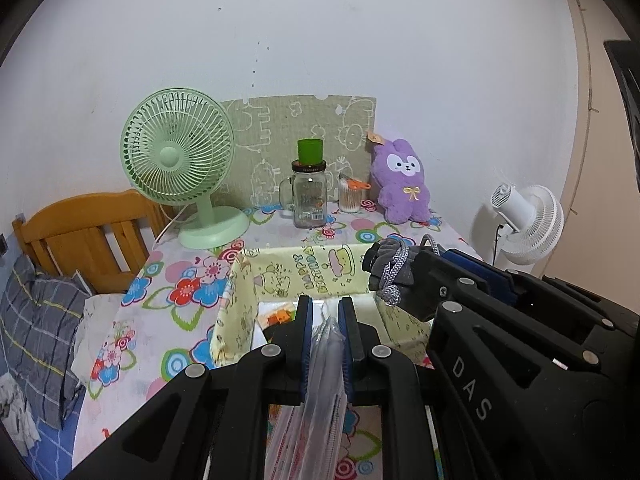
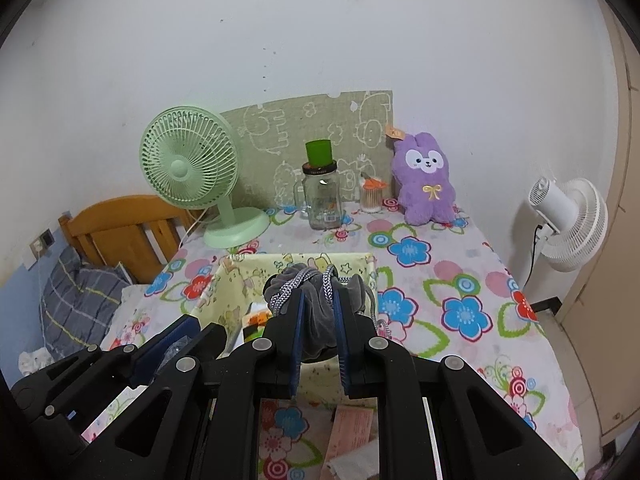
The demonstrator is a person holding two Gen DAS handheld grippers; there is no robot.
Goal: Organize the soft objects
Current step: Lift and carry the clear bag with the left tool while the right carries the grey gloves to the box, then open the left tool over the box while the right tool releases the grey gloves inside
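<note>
My left gripper (image 1: 325, 316) is shut on a clear plastic packet (image 1: 320, 392) that hangs down between its fingers, at the near edge of the yellow fabric storage box (image 1: 308, 272). My right gripper (image 2: 318, 308) is shut on a grey velvet drawstring pouch (image 2: 316, 316) with a grey-white cord, held over the box (image 2: 240, 276). The pouch (image 1: 394, 264) also shows in the left wrist view, over the box's right side. A purple plush bunny (image 2: 426, 180) sits at the back of the table.
On the flowered tablecloth (image 2: 440, 280) stand a green desk fan (image 1: 180, 160), a glass jar with green cup on top (image 1: 309, 192) and a cotton swab cup (image 1: 352, 194). A white fan (image 2: 568, 224) stands to the right. A wooden bed headboard (image 1: 88, 232) is at the left.
</note>
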